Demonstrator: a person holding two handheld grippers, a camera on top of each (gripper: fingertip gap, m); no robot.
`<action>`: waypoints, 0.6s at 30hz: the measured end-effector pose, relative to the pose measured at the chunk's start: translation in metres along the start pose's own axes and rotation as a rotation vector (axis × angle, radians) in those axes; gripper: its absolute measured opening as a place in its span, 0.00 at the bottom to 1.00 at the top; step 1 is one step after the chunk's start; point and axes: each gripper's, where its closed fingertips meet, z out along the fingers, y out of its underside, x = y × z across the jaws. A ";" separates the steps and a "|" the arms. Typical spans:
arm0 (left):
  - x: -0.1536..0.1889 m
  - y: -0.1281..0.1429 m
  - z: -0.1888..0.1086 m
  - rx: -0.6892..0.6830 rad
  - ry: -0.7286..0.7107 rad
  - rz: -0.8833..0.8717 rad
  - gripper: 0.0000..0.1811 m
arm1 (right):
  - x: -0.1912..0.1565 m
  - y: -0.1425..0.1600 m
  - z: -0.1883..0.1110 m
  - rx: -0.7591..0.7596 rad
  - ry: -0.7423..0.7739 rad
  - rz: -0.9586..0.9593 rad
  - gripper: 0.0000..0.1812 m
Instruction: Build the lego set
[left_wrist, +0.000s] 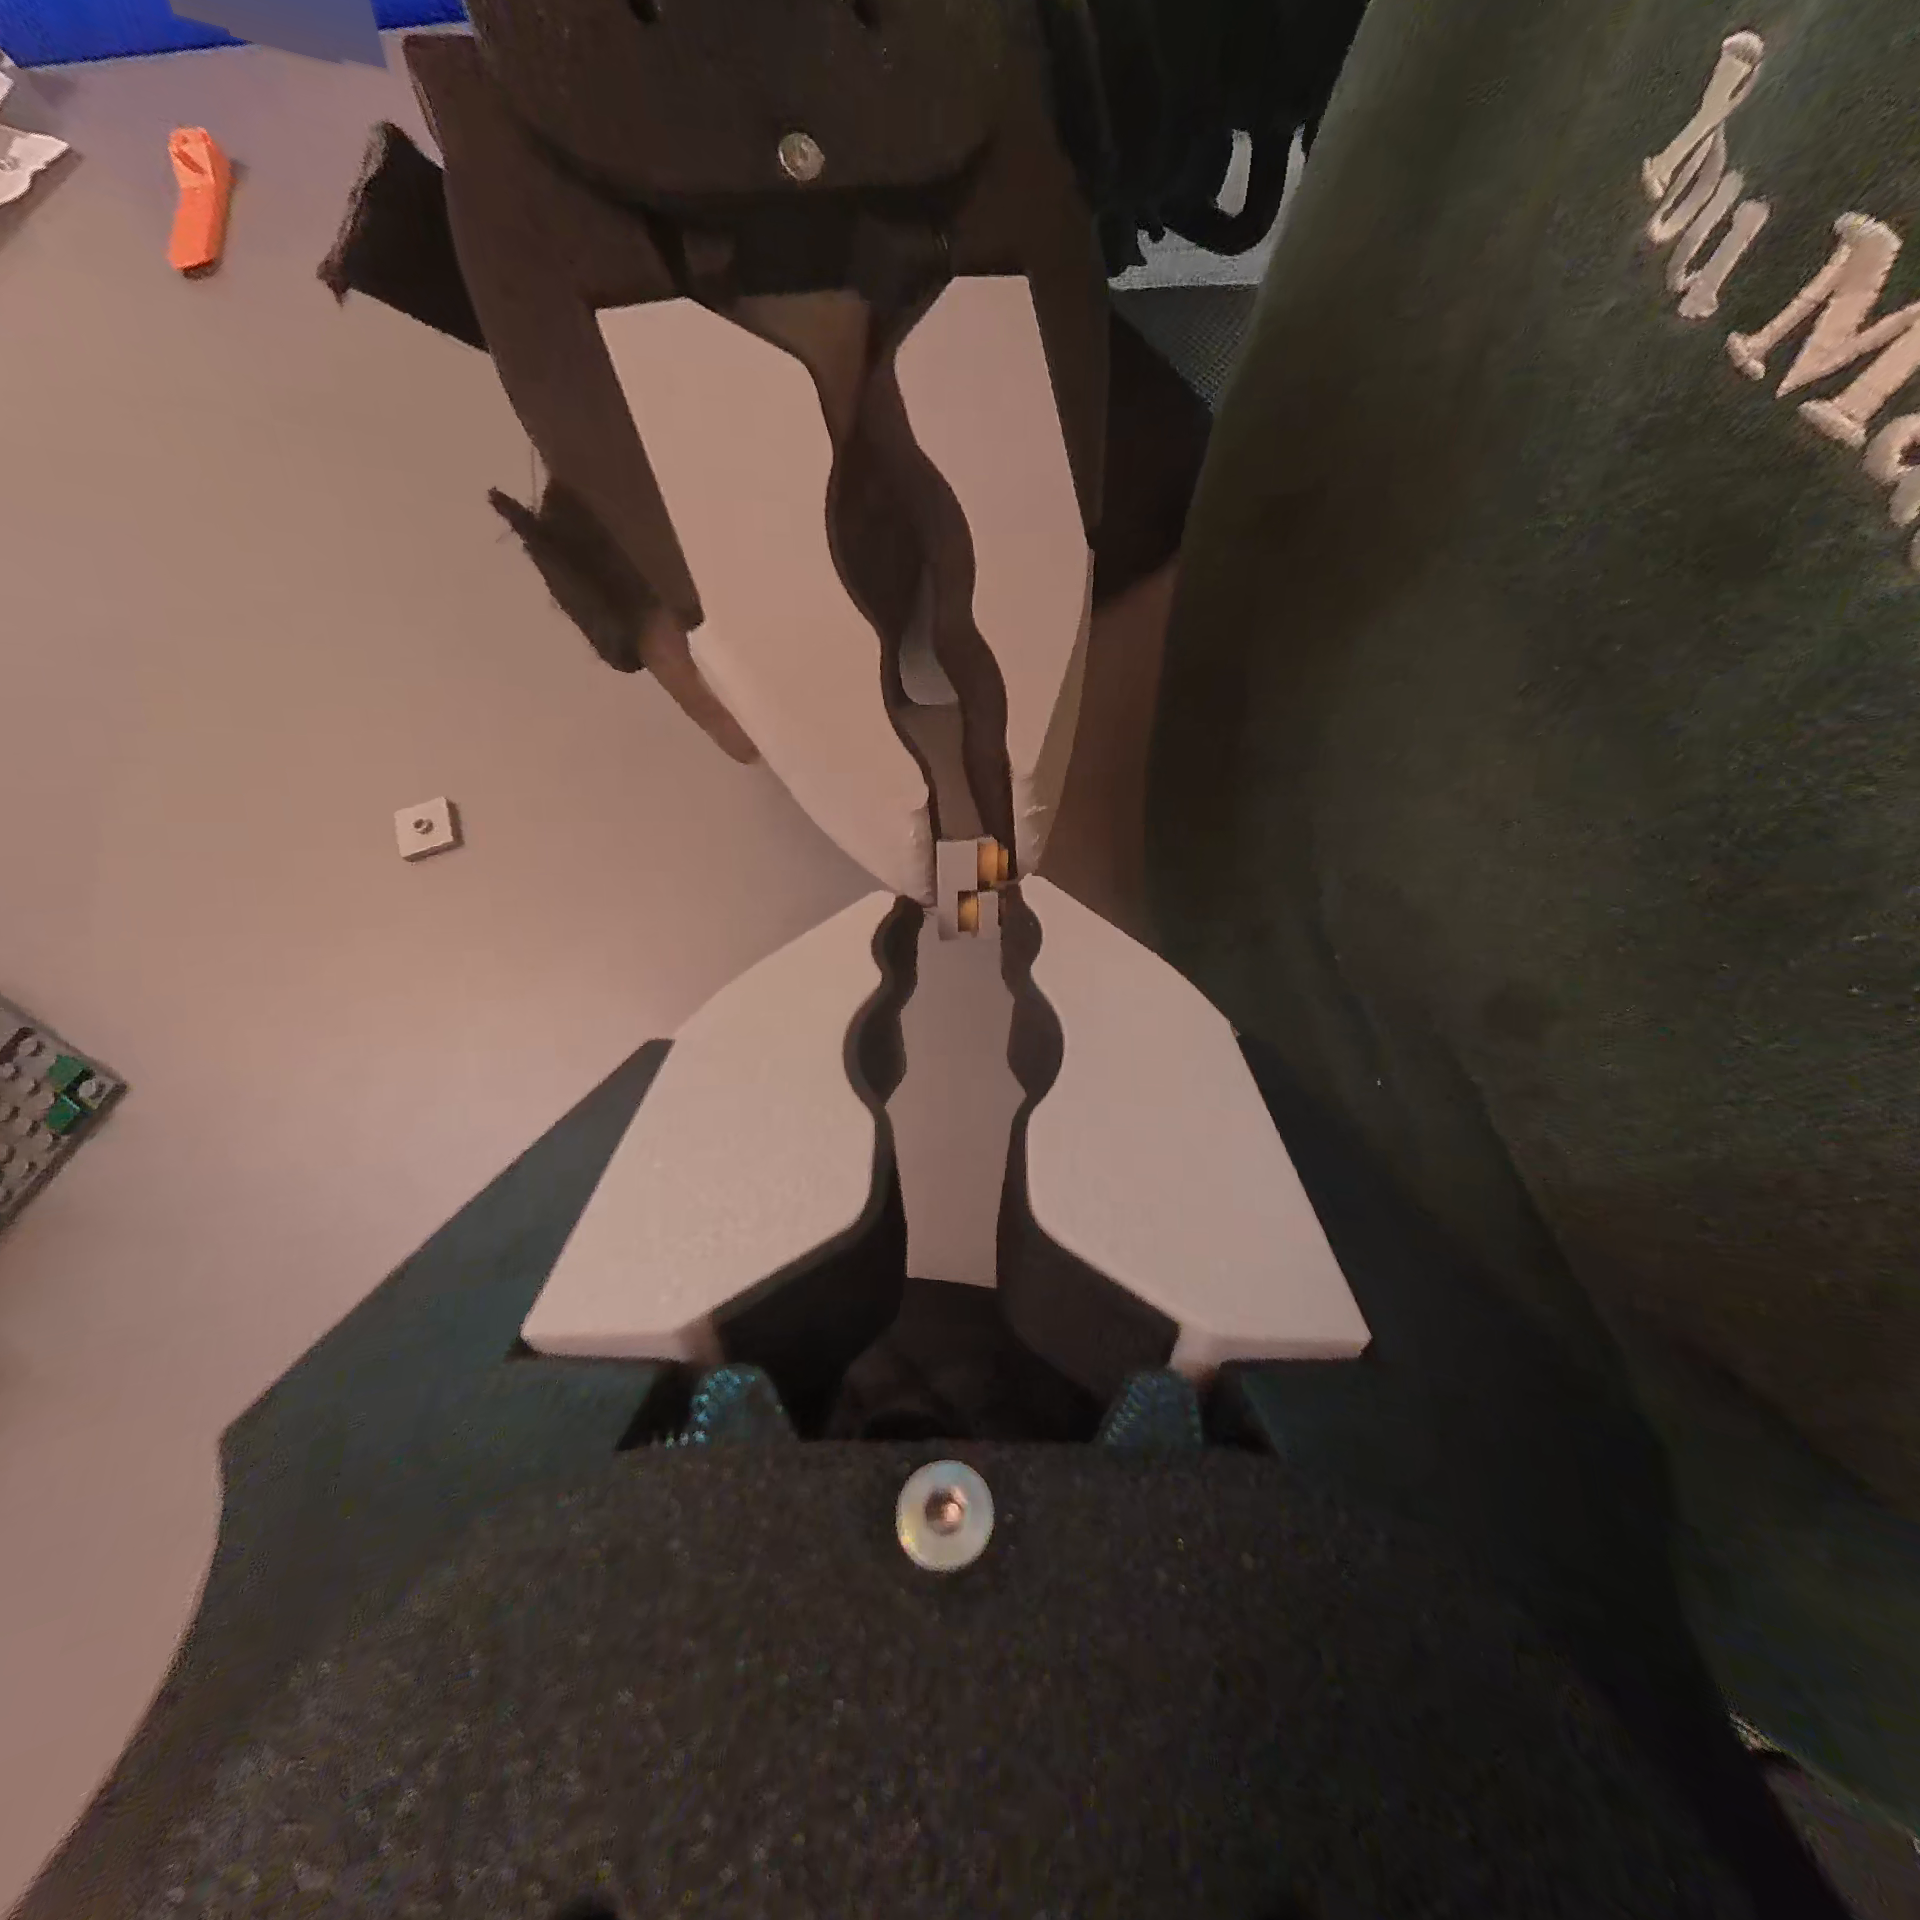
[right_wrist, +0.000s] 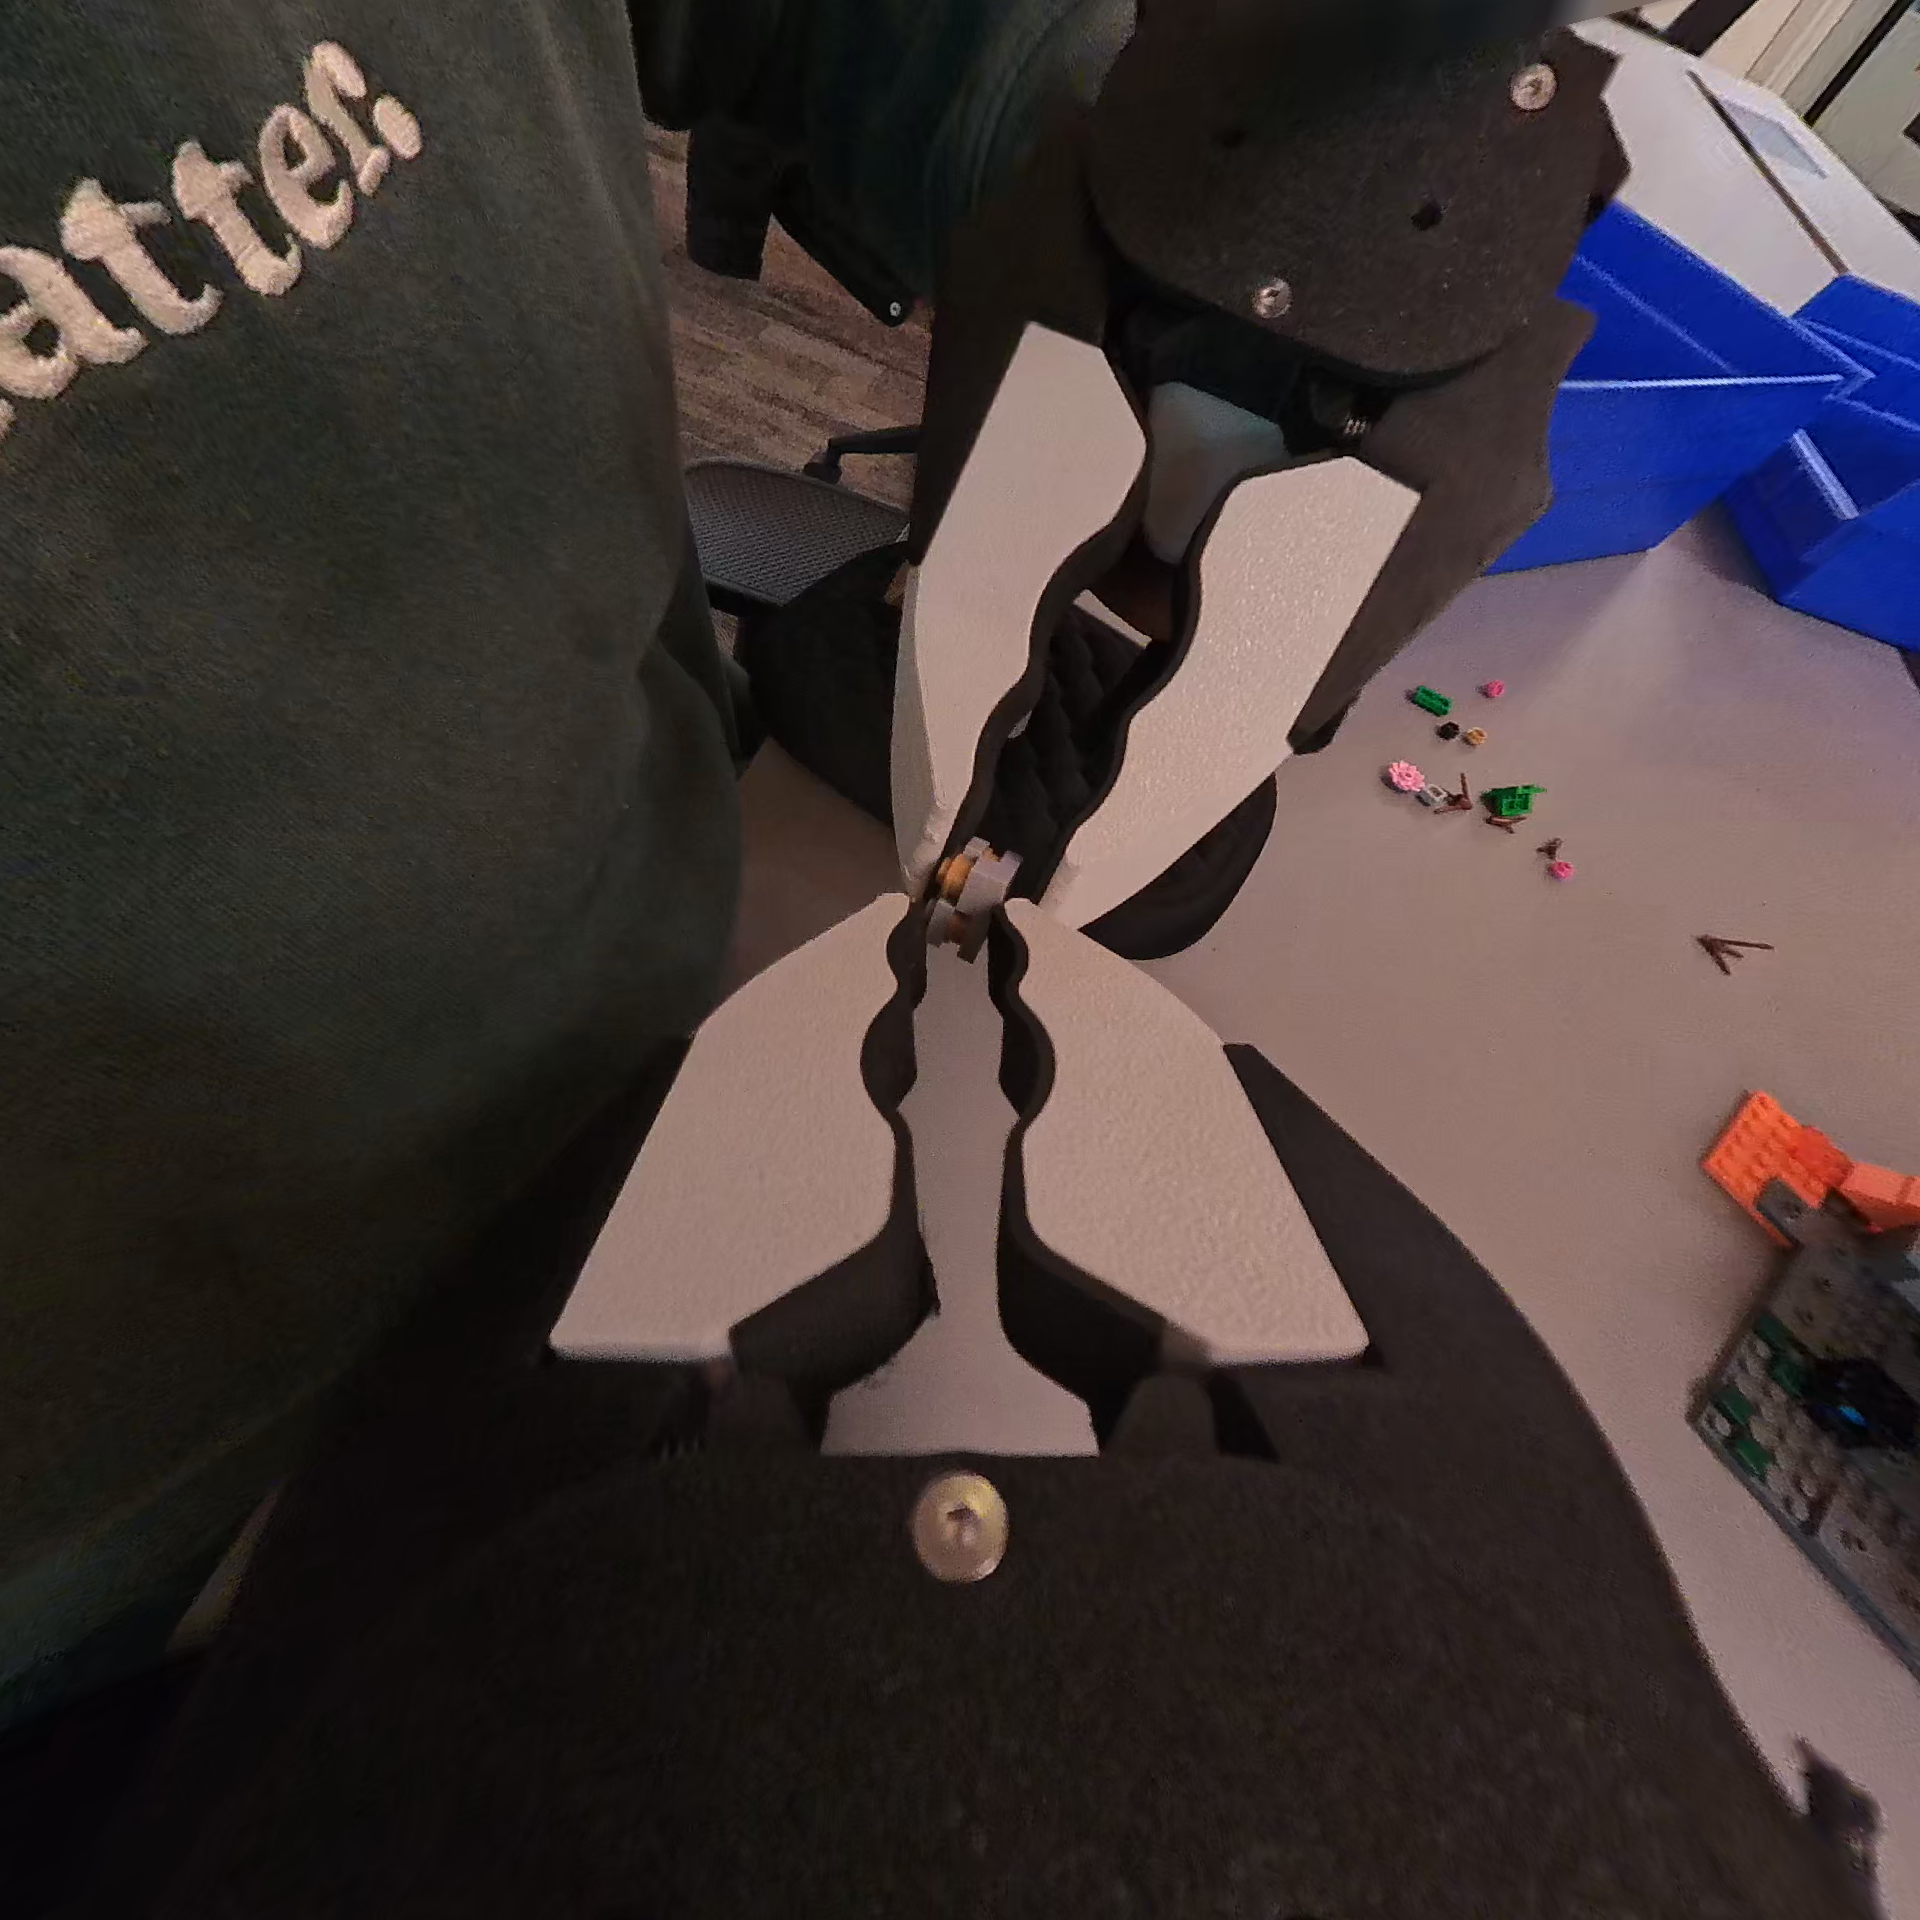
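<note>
You hold the left gripper (left_wrist: 961, 914) and right gripper (right_wrist: 961, 920) tip to tip above the table (left_wrist: 260, 623), each nearly closed and pinching its end of the small grey-and-tan brick pair (left_wrist: 968, 888), apparently so they press together squarely.
</note>
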 end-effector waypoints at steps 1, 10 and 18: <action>0.001 0.001 0.001 -0.002 0.007 0.001 0.09 | -0.001 0.001 0.001 -0.004 -0.007 -0.007 0.06; 0.004 0.009 0.009 0.012 0.026 -0.030 0.07 | -0.005 0.011 0.002 -0.011 -0.052 0.022 0.06; -0.012 0.008 0.009 0.020 -0.075 -0.052 0.08 | 0.010 0.018 -0.003 0.028 0.037 0.060 0.06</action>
